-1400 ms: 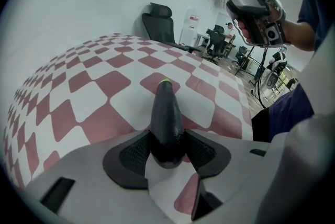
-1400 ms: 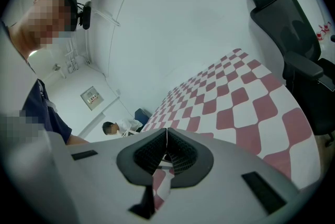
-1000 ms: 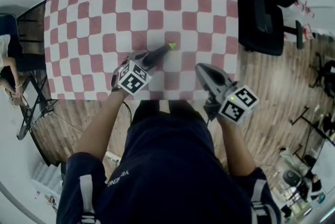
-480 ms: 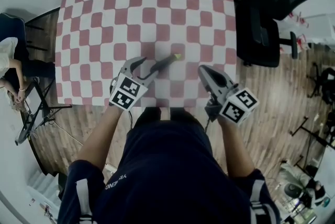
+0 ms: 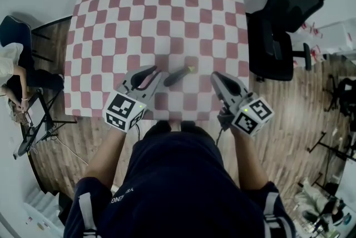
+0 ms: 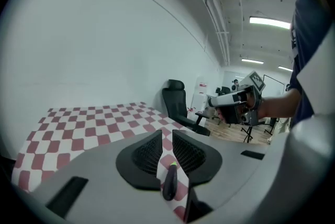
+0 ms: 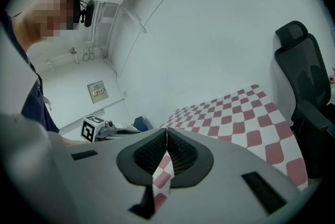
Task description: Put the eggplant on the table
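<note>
The dark purple eggplant [image 5: 177, 74] lies on the red-and-white checked table [image 5: 161, 3] near its front edge, green stem end pointing right. My left gripper [image 5: 151, 72] is open just left of the eggplant, apart from it, with nothing between its jaws. In the left gripper view the eggplant [image 6: 169, 184] shows low down through the gap of the left gripper [image 6: 166, 137]. My right gripper [image 5: 217, 78] hovers to the eggplant's right with its jaws together and nothing held; in its own view the right gripper [image 7: 166, 132] looks over the table.
A black office chair [image 5: 283, 20] stands by the table's right side. A seated person [image 5: 11, 70] is at the far left, beside a stand on the wooden floor. The right gripper [image 6: 241, 105] shows in the left gripper view.
The left gripper let go of the eggplant, opened, and drew back towards me. The eggplant now rests on the table. The right gripper stayed shut and hardly moved.
</note>
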Available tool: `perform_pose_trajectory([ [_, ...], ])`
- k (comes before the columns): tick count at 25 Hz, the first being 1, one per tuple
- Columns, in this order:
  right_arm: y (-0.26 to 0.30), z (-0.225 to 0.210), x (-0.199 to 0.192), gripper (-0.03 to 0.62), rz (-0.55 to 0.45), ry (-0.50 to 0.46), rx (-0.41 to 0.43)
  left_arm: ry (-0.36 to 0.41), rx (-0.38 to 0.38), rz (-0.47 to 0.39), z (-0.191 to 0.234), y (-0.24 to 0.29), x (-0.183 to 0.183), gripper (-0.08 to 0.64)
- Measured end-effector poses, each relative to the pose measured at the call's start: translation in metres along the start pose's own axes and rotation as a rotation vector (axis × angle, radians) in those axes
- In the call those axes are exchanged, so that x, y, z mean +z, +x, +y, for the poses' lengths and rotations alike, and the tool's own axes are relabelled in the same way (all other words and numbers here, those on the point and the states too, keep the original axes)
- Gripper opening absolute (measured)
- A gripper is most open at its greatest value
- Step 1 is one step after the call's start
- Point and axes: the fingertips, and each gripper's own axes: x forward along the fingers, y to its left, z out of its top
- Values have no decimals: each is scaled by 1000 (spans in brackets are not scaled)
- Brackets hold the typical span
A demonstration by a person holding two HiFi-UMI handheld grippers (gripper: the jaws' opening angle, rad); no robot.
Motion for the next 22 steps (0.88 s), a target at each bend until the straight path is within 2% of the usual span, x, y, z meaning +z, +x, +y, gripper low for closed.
perform_pose_trajectory([
  [8,2,14,14,17,-20,-42,8,20,0,-113,-3,-21,35,33],
  [22,2,24,18,15,-22,-94,33,7,-18,-148,-14,-24,44,28],
])
